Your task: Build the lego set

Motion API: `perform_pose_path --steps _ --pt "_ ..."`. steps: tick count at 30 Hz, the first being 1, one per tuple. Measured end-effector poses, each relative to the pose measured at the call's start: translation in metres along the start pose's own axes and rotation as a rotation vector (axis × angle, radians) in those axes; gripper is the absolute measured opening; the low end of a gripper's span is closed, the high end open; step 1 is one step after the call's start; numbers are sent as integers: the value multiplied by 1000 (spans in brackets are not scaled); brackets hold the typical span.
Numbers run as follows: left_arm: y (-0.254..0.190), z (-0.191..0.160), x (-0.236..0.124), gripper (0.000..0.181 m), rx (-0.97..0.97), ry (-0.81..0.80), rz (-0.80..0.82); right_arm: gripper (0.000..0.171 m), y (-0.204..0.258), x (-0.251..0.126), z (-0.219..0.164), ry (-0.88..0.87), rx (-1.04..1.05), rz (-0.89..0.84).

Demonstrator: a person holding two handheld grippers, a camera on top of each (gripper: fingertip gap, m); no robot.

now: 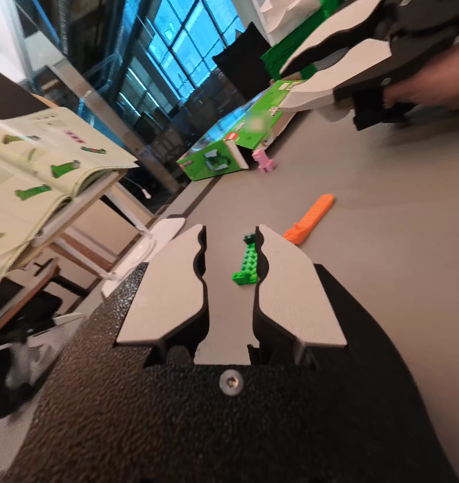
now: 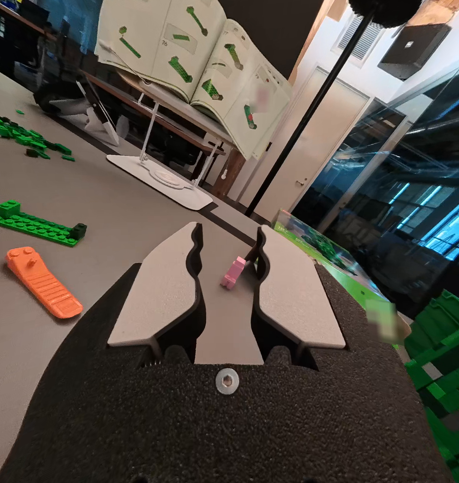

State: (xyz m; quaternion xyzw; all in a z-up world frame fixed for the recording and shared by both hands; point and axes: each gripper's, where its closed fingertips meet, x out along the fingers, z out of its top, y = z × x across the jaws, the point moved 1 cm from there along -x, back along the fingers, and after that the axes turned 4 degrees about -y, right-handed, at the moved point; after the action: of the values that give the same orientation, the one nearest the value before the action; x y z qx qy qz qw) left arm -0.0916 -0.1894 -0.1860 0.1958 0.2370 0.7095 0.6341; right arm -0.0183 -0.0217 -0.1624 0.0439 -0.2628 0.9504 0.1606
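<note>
While both jaws gape | green plate assembly [image 1: 245, 262] untouched; pink figure [image 2: 233, 273] lies beyond

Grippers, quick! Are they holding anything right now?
Left gripper: open, holding nothing.
Right gripper: open, holding nothing.

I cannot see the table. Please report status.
Left tool open, empty, green plate just ahead. Right tool open, empty, pink figure ahead. Orange separator beside plate, nothing blocking.
</note>
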Motion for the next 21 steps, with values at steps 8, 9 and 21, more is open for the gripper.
perform_pose_path --steps 8,9,21 --pt "-10 5 -1 36 -106 -22 -51 27 -7 -11 1 20 99 -76" --pt "-8 4 -1 36 -140 -24 -47 26 -9 -12 0 27 120 -89" --pt "10 7 -4 20 -339 -104 -26 0 0 -28 20 -116 448 6"
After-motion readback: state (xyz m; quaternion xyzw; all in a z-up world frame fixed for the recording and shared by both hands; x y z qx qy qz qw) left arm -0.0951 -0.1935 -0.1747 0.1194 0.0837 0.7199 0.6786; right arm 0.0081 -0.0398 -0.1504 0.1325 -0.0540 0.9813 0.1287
